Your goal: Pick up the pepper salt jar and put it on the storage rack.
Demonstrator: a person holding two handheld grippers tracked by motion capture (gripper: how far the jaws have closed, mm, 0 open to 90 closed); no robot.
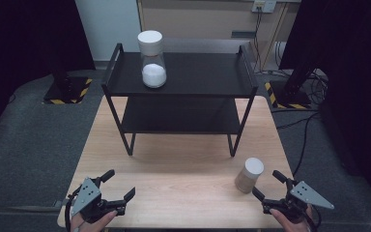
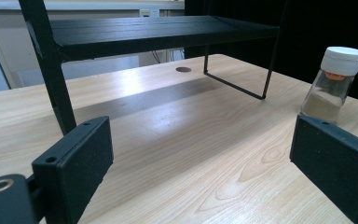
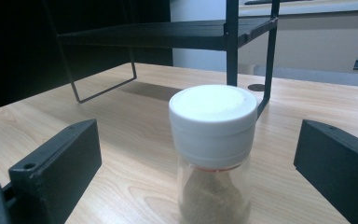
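Note:
A small jar of brown powder with a white lid (image 1: pixel 249 175) stands on the wooden table (image 1: pixel 183 169) near the front right. It is close ahead in the right gripper view (image 3: pixel 213 154) and off to the right in the left gripper view (image 2: pixel 334 84). My right gripper (image 1: pixel 266 184) is open just behind the jar, its jaws wide on either side, not touching. My left gripper (image 1: pixel 118 184) is open at the front left with nothing between its jaws. A larger jar of white powder (image 1: pixel 152 59) stands on the top shelf of the black rack (image 1: pixel 178 84).
The black two-shelf rack stands at the back of the table, its legs (image 1: pixel 129 145) resting on the wood. Its lower shelf (image 1: pixel 178 116) carries nothing. Dark floor surrounds the table, with cables (image 1: pixel 299 121) at the right.

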